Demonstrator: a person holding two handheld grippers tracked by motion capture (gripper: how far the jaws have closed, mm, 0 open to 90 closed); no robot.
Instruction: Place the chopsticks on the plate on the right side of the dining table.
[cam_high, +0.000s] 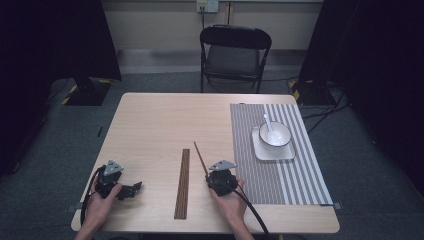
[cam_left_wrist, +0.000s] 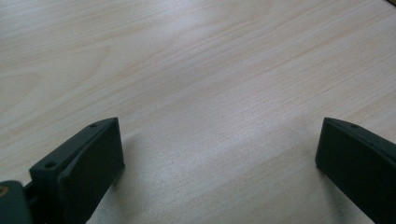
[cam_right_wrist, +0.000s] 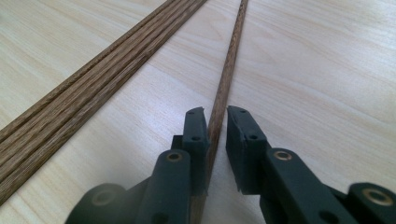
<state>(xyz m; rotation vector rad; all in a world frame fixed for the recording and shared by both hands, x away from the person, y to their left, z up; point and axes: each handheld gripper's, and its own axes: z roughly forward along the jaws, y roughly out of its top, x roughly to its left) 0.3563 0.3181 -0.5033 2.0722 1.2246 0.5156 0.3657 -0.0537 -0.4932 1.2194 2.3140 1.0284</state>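
A single dark wooden chopstick (cam_high: 200, 157) lies slanted on the light wood table (cam_high: 150, 130), its near end between the jaws of my right gripper (cam_high: 207, 175). In the right gripper view the two jaws are closed against that chopstick (cam_right_wrist: 229, 60), so my right gripper (cam_right_wrist: 217, 116) is shut on it. To its left, several matching chopsticks (cam_high: 182, 183) lie side by side in a straight row (cam_right_wrist: 93, 79). My left gripper (cam_high: 131, 189) rests near the front left corner. It (cam_left_wrist: 219, 149) stands open over bare wood, with nothing between its jaws.
A grey striped placemat (cam_high: 245, 150) covers the table's right side. On it stands a white square plate (cam_high: 260, 150) carrying a white bowl (cam_high: 280, 137) with a white spoon (cam_high: 269, 125) inside. A black folding chair (cam_high: 234, 55) stands beyond the far edge.
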